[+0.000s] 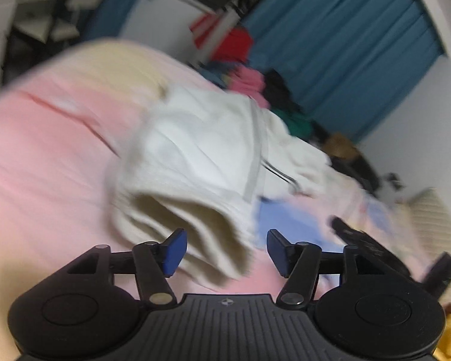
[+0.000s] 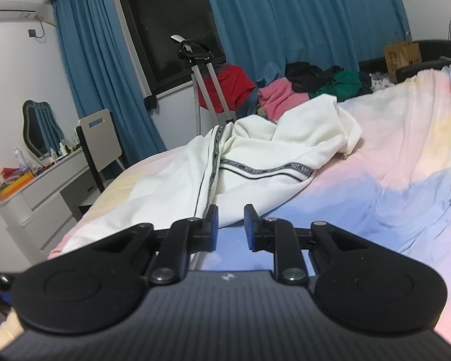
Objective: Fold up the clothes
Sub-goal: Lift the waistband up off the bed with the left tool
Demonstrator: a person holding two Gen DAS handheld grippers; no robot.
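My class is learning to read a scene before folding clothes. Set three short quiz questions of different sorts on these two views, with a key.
1. True or false: the left claw grips the white garment.
2. What lies under the garment? A) bedspread B) floor C) chair
3. Fill in: the right claw is ____.

Key:
1. False; it is open, with cloth ahead.
2. A, the pastel bedspread.
3. Open, gripping nothing.

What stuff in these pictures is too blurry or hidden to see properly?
- White garment: smeared by motion blur in the left wrist view, so its folds are unclear.
- Its stripe lettering: too small to read, right wrist view.
- Clothes pile: partly hidden behind the garment, right wrist view.
- Items on the dresser: too small to identify.
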